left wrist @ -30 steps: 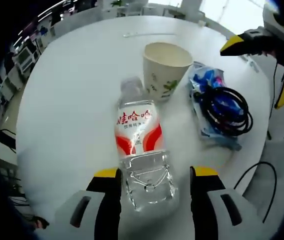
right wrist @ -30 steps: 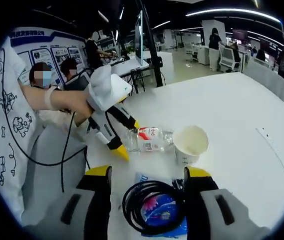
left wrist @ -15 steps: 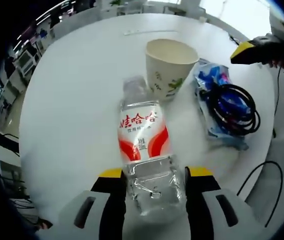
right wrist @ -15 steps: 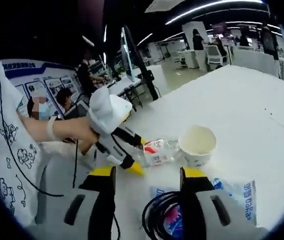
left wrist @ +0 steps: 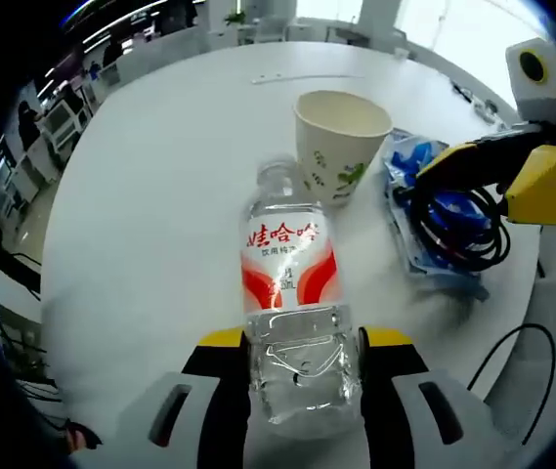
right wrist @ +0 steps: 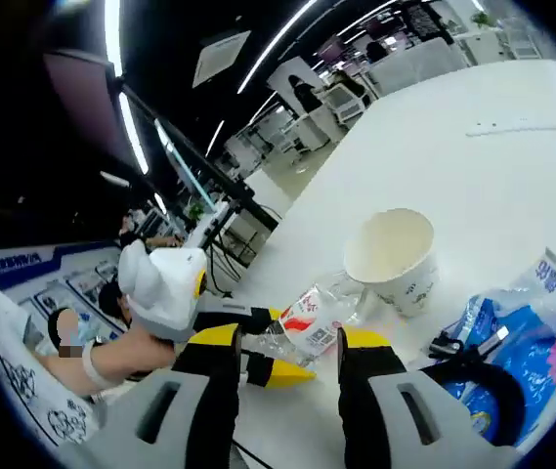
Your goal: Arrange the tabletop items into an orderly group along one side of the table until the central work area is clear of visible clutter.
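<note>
The left tool (left wrist: 302, 366) has closed onto the water bottle's (left wrist: 290, 283) base — bottle lying flat, cap toward the paper cup (left wrist: 340, 142).

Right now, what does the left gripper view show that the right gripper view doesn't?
Left gripper view: the left gripper from behind, clamping the base of the water bottle, and a thin white strip far across the table. Right gripper view: a person's hand holding that gripper, plus office ceiling lights. Shared: the water bottle, the paper cup, the blue packet with the black cable on it, and the table.
</note>
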`<state>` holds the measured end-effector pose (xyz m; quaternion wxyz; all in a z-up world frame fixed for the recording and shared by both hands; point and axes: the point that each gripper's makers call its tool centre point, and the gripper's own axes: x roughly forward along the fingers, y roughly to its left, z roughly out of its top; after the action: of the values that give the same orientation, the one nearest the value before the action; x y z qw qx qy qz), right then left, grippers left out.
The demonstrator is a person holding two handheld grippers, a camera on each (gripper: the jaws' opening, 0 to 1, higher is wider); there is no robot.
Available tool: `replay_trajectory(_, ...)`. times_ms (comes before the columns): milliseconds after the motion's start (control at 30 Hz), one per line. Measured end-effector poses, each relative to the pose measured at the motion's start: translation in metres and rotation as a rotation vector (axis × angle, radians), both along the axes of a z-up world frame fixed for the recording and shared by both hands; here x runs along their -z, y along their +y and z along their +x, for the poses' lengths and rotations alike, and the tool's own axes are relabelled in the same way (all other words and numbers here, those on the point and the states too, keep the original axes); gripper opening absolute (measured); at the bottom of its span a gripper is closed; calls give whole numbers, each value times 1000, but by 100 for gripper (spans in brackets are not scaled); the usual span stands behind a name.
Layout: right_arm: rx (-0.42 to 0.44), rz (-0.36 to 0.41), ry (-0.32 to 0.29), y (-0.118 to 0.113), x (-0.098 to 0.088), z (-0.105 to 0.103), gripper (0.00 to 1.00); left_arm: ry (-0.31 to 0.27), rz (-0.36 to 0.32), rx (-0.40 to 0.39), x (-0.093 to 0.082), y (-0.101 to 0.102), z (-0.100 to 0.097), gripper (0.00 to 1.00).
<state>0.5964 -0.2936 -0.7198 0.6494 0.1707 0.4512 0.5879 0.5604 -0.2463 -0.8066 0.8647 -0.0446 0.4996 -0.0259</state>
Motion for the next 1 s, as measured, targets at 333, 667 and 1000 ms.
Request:
replay_trajectory(333,301,-30,202,20,25,26,37,-14,-20,-31,0,2,-3,40)
replay_trajectory(667,417,-70,205,42,46,40,36,-44,-25,-44,-1,2,-2,40)
replay_trajectory(1000,536,-112,161,53,64,54,36,-58,-36,-46,-2,1,-2,40)
